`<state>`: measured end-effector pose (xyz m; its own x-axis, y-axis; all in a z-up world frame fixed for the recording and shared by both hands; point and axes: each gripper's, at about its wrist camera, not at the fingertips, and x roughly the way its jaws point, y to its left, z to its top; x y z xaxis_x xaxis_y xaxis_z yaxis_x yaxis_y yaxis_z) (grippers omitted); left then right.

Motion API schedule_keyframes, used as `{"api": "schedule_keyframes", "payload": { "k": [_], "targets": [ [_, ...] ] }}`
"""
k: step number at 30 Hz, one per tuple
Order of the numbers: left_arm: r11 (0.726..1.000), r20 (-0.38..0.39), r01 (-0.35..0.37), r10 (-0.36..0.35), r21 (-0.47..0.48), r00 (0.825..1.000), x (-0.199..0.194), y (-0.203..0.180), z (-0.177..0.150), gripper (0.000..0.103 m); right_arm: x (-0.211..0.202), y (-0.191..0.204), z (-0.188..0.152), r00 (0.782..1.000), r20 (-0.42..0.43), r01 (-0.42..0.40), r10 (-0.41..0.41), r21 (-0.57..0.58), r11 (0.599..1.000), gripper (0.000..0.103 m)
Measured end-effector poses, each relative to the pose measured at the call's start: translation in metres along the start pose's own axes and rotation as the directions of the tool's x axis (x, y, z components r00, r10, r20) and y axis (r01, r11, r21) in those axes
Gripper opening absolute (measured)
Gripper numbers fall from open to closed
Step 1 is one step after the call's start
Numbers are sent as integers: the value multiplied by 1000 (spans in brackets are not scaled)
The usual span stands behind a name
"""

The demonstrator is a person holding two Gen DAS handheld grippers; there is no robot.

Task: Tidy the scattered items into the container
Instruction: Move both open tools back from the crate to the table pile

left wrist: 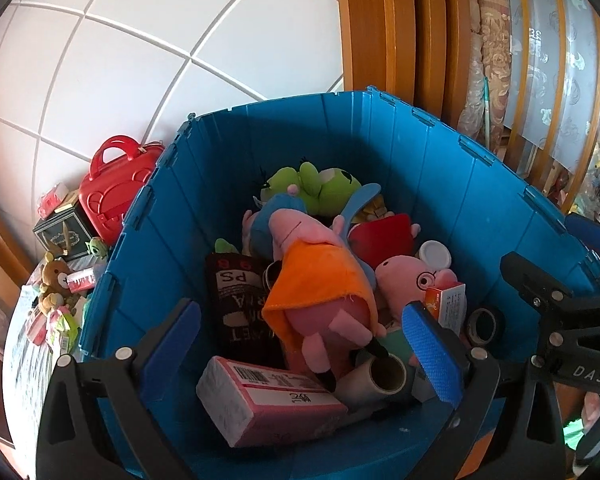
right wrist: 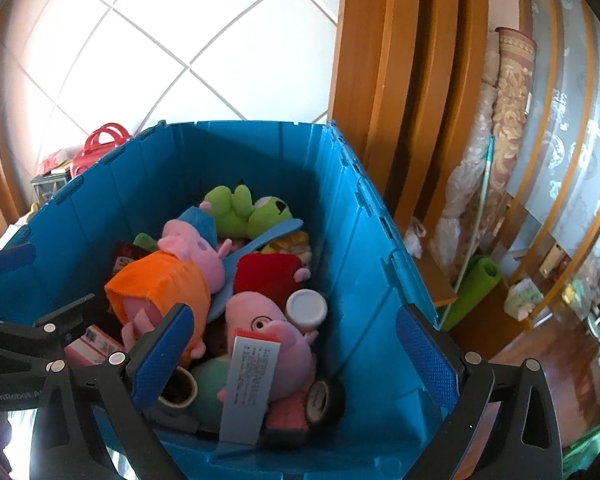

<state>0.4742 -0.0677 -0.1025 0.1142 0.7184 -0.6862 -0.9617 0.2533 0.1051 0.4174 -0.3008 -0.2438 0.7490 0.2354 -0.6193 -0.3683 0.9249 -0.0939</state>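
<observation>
Left wrist view. Blue crate (left wrist: 400, 152), walls upright, fills the centre. Left gripper (left wrist: 304, 344) hangs over its near rim, jaws spread wide, nothing between the pads. Contents: pink pig plush in an orange dress (left wrist: 316, 276) at centre; green frog plush (left wrist: 320, 184) at 12 o'clock against the far wall; red plush (left wrist: 384, 234) at 1 o'clock; second pink pig plush with glasses (left wrist: 412, 276) at 3 o'clock; white-capped jar (left wrist: 434, 254) just beyond it; dark printed bag (left wrist: 240, 304) at 9 o'clock; pink boxed pack (left wrist: 268, 400) at 6 o'clock, a cardboard tape core (left wrist: 388, 376) beside it. Outside the crate at 9 to 10 o'clock: red toy case (left wrist: 114, 184), small bear figure (left wrist: 56, 276).

Right wrist view. Right gripper (right wrist: 296, 354) over the crate's near edge, jaws at full spread and empty. A small grey-labelled box (right wrist: 252, 384) lies on the glasses pig between the pads, touching neither. Black tape roll (right wrist: 324, 398) at 5 o'clock. Green foam roll (right wrist: 472, 292) stands outside at 3 o'clock.
</observation>
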Motion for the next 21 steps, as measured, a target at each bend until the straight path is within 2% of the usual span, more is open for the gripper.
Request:
{"api": "schedule_keyframes", "payload": {
  "k": [8, 17, 21],
  "targets": [
    [999, 39, -24, 25, -21, 999, -16, 15, -3, 102, 0, 6, -3, 1000, -11, -13, 13, 17, 1000, 103],
    [996, 94, -67, 73, -57, 993, -46, 74, -13, 102, -6, 43, 4, 999, 5, -36, 36, 39, 999, 103],
    [994, 133, -66, 78, -90, 988, -59, 125, -20, 102, -15, 81, 18, 999, 34, -30, 29, 23, 999, 103]
  ]
}}
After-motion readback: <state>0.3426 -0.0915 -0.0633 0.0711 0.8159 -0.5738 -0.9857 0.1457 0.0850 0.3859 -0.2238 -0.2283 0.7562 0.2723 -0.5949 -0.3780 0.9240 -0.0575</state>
